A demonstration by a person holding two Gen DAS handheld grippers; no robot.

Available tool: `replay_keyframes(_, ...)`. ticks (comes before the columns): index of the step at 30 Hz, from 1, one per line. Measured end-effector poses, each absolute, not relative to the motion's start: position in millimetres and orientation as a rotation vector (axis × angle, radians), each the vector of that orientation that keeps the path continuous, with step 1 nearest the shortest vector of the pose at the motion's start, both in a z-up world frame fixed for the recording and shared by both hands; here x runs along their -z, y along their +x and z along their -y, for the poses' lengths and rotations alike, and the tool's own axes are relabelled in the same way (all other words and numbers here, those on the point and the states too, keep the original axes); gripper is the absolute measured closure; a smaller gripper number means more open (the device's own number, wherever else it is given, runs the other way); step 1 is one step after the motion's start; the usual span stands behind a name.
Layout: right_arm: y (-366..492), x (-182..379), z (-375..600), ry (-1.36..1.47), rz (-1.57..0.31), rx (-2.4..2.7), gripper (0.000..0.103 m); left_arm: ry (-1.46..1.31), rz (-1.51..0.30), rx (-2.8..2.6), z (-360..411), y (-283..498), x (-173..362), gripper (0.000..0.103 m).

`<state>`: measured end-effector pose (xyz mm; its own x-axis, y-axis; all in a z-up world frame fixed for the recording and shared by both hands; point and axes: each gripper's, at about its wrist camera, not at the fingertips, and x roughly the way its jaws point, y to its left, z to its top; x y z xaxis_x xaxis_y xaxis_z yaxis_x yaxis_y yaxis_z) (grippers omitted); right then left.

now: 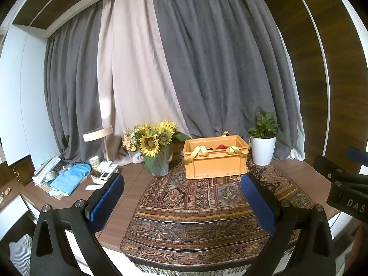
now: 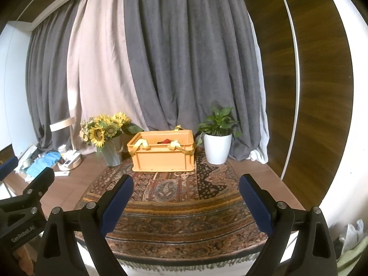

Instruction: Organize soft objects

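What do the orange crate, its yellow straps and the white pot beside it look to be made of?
Orange crate: likely rigid moulded plastic, matte, with ribbed walls and a thick rim.
Yellow straps: soft woven ribbon or webbing, slightly shiny, drooping limply over the rim.
White pot: smooth and glossy, ceramic or glazed plastic; the pictures cannot settle which.

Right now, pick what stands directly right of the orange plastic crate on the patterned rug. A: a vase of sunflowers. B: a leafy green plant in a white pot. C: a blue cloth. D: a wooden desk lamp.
B: the leafy green plant in a white pot stands just right of the orange plastic crate; everything else named sits to the crate's left.
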<state>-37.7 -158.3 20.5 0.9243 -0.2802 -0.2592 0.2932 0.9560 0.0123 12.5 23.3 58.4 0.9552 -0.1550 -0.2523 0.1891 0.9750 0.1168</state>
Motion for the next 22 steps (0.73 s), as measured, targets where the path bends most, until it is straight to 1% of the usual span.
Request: replay_keyframes(22, -37.5, -21.0, 161.4, 0.050, -0.260, 0.306, 0.009, 0.137, -0.248, 0.185, -20.6, 13.9, -59.5, 0.000)
